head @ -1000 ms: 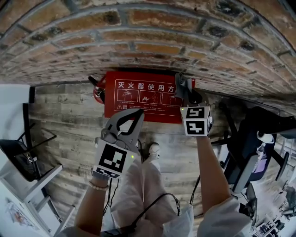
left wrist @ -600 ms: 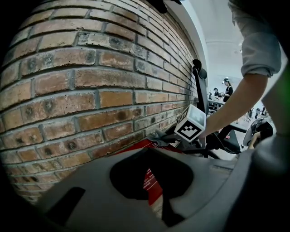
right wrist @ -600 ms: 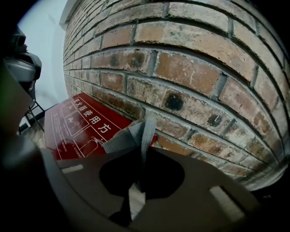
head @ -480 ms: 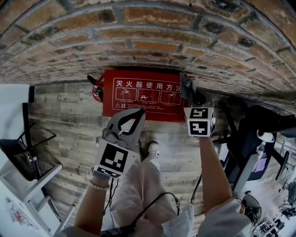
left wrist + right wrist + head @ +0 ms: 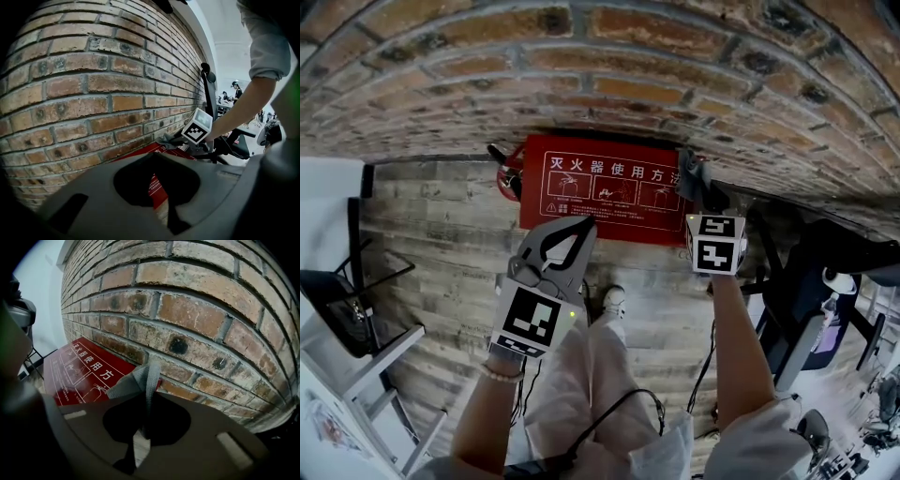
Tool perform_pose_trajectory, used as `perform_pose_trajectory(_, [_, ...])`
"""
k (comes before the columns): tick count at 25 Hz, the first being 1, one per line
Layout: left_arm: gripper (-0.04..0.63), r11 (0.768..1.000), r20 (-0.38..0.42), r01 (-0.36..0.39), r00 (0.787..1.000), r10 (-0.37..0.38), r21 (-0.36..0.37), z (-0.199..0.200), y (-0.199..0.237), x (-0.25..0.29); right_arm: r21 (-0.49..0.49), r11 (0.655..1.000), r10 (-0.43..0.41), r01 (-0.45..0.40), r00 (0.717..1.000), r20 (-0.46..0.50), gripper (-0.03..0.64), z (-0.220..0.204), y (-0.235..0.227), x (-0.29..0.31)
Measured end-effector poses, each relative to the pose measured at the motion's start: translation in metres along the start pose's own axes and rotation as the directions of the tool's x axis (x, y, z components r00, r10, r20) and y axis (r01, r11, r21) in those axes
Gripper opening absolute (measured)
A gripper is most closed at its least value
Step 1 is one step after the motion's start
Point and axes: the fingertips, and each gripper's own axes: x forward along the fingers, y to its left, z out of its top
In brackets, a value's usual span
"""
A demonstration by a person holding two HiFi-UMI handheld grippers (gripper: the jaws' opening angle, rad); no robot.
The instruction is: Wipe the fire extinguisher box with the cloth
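Fire extinguisher box point(image 5: 600, 192): red, against brick wall point(image 5: 609, 84), contents hidden. Right gripper point(image 5: 701, 195) fingers pinch grey cloth point(image 5: 140, 378) at box's right end. Left gripper point(image 5: 577, 228) fingers pressed together, empty.

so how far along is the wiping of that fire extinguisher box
Done: the cloth is clamped in the right gripper. In hand: it sits at the right end of the fire extinguisher box lid. Left: nothing shows how much is wiped, so possibly the whole printed lid. The left gripper is shut, empty.
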Motion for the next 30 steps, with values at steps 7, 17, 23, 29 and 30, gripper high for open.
perform_pose_trajectory(7, [-0.003,1.000,0.008,-0.026,1.000,0.026,-0.015,-0.005,0.007,-0.019,0.009,1.000,0.018,-0.018,0.998,0.056,0.018,0.020,0.010,-0.023])
perform_pose_trajectory(17, [-0.003,0.995,0.022,-0.084,0.996,0.085,-0.058,-0.012,0.020,-0.053,-0.088,0.987,0.145,-0.133,0.977,0.153,0.018,0.064,0.073,-0.064])
perform_pose_trajectory(23, [-0.003,0.987,0.013,-0.135,0.991,0.137,-0.081,-0.026,0.035,-0.079,-0.146,0.962,0.255,-0.229,0.948,0.189,0.018,0.090,0.133,-0.075])
perform_pose_trajectory(29, [-0.003,0.977,0.007,-0.180,0.983,0.182,-0.110,-0.041,0.051,-0.100,-0.196,0.924,0.365,-0.328,0.909,0.202,0.018,0.109,0.201,-0.079])
perform_pose_trajectory(30, [-0.003,0.976,0.005,-0.185,0.982,0.187,-0.113,-0.043,0.053,-0.104,-0.203,0.917,0.382,-0.343,0.902,0.201,0.018,0.111,0.212,-0.079])
